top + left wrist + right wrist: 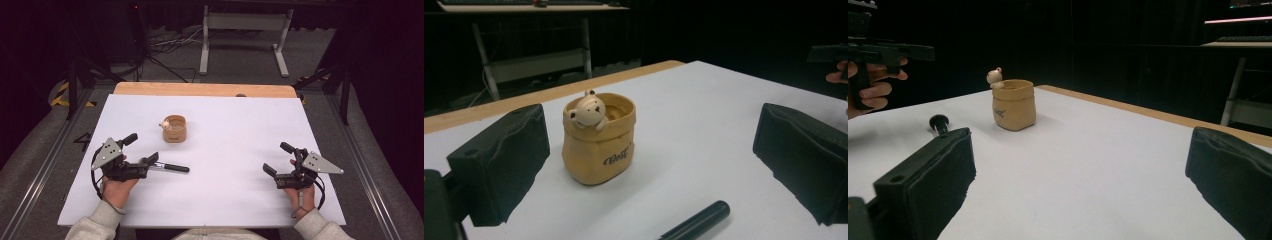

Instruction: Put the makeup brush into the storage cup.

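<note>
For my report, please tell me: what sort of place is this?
Probably a lab or recording studio: a white table between floor rails, black curtains around, cables on the floor, and a bare equipment stand behind.

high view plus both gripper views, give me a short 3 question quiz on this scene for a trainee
1. True or false: the left gripper is shut on the black-handled tool.
2. Multiple choice: the bear figure is (a) lying on the table, (b) peeking over the rim of the tan cup, (c) held by the right gripper.
3. Fill in: the tool lies on the white table nearest the ____ gripper.

Key: 1 false, its jaws stand wide apart in the left gripper view. 2 b. 3 left.
</note>
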### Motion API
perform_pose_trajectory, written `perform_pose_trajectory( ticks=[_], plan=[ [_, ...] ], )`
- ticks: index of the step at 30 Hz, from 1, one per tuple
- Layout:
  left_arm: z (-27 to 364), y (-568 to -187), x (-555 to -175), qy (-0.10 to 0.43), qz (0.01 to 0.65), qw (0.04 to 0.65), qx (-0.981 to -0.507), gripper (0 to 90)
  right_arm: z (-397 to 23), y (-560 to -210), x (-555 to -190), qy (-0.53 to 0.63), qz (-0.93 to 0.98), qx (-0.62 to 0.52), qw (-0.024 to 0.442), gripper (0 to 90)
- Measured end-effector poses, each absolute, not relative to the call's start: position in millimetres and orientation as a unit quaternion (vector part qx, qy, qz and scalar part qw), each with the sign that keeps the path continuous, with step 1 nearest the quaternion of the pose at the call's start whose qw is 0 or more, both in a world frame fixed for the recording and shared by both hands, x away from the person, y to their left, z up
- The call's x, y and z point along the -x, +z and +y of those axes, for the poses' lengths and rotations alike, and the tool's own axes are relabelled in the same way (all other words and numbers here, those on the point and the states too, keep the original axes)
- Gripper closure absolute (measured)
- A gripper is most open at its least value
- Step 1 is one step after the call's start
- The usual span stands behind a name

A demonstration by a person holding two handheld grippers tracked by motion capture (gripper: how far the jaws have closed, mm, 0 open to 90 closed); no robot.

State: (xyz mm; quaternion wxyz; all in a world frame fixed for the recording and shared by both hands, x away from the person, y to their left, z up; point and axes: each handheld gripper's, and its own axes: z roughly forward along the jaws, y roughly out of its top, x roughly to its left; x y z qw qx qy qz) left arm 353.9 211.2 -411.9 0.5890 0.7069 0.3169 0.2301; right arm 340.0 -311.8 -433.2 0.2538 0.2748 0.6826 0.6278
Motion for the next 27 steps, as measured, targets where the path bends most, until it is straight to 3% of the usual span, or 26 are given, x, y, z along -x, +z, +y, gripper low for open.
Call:
perform_pose_trajectory(
  ticks=[13, 27],
  plan=[
    [199, -391, -368, 0.203, 0.348, 0.488, -0.774, 0.2, -312, -433, -340, 0.628, 0.683, -0.273, 0.255, 0.0],
    [191, -375, -382, 0.162, 0.398, 0.384, -0.817, 1.0, -312, -433, -340, 0.631, 0.681, -0.275, 0.249, 0.0]
  ],
)
